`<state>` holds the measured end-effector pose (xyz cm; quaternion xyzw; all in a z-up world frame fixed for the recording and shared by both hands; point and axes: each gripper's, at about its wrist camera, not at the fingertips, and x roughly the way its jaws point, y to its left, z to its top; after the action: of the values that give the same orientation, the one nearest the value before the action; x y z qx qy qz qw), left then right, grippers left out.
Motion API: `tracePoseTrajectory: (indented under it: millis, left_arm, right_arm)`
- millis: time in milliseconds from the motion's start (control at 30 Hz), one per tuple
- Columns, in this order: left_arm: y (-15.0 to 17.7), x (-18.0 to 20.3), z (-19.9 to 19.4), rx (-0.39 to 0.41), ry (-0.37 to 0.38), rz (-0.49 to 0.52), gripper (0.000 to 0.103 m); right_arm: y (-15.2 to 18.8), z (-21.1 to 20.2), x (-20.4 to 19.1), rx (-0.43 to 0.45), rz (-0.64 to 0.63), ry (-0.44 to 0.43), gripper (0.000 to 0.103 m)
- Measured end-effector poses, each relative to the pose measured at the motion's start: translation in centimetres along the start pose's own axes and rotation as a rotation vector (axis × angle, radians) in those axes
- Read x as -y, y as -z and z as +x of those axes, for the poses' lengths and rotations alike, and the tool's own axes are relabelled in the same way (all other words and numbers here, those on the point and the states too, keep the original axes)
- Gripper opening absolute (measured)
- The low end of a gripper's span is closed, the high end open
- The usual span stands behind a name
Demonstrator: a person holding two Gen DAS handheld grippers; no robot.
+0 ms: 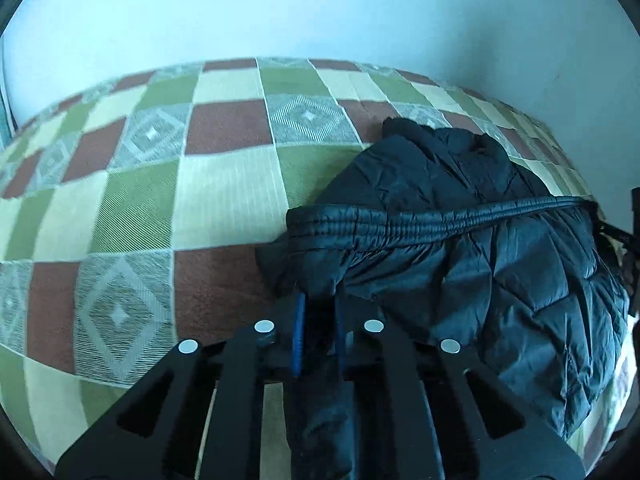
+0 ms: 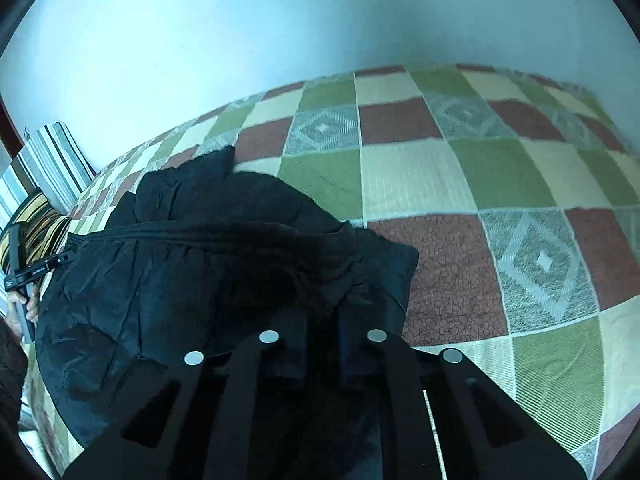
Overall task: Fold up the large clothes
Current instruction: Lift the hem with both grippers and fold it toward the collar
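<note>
While both grippers (image 1: 319, 300) (image 2: 322, 316) pinch the black jacket (image 1: 460, 216): checkered bedspread (image 1: 200, 192), pale wall (image 1: 320, 8).

No legible text, label, brand, number or sign found in either view. One item noted: in the right wrist view, at the far left edge, a black device (image 2: 38, 270) carries a short line of small white print on its bar. The characters are too small and blurred to read. Nothing else examined bears any marking.
</note>
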<state>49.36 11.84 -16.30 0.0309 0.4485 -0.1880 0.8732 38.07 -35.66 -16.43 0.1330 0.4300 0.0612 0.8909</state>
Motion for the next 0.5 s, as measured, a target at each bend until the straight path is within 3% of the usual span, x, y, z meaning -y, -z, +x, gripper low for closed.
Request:
tracePoseTrajectory:
  millis: [267,500]
  left_arm:
    - [-2.7,1.1,-2.5,0.085,-0.065,0.01,0.01]
    - [-6.5,1.2,-2.1,0.131,-0.138,-0.05,0.01]
  right_arm:
    - [-2.4,-2.6,-1.2,0.116,-0.005,0.029,0.008]
    - [-5.6,-1.5,-1.5,0.166,0.022,0.078,0.008]
